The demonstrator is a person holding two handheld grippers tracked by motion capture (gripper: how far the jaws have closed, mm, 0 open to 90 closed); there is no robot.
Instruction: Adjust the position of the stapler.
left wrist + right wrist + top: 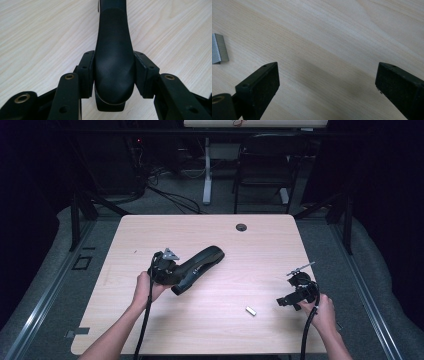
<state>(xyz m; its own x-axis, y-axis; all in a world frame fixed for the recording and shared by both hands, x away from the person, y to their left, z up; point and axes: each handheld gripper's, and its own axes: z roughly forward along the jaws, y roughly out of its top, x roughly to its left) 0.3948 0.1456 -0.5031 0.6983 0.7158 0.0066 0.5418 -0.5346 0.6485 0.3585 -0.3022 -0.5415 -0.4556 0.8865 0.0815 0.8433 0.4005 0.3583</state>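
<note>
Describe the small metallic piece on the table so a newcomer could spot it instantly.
On the light wooden table, look toward the near edge, just left of the right gripper. There lies a strip of staples, small, silvery and ridged, apart from the big black stapler.

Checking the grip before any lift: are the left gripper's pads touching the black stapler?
Touching. In the left gripper view, both pads of the left gripper press flat against the sides of the black stapler, with no gap on either side.
</note>
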